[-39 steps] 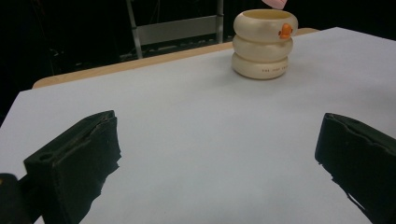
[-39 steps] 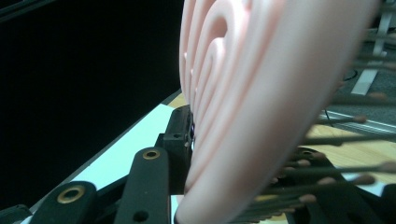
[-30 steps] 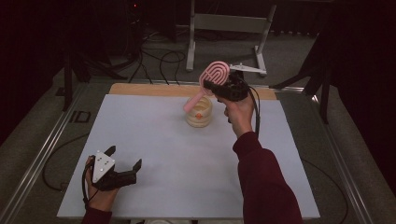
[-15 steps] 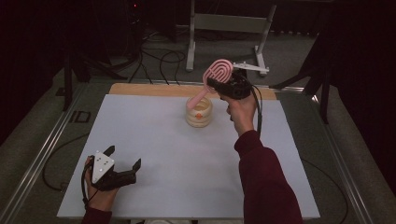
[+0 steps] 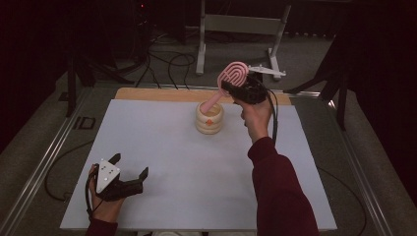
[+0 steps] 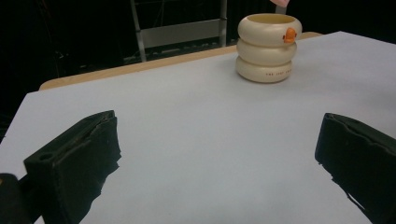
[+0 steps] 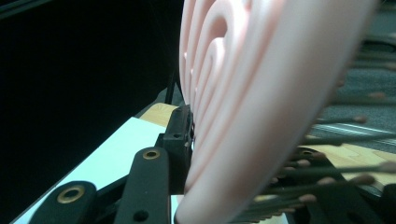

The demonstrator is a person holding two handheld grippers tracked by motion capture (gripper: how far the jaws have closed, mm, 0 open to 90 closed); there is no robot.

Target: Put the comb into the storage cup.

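The right gripper [image 5: 235, 84], upper centre of the high view, clamps a pink hairbrush [image 5: 231, 75] whose handle dips into the cream ringed cup [image 5: 209, 118], so the insertion step looks underway and next calls for lowering and release, while the left gripper [image 5: 129, 170] rests open at lower left.

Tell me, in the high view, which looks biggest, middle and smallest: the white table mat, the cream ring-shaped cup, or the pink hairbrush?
1. White table mat, by far the largest.
2 and 3. Pink hairbrush and cream ring-shaped cup look about alike. The brush is raised nearer the camera in the right gripper, handle end dipping into the cup, so I won't rank them.
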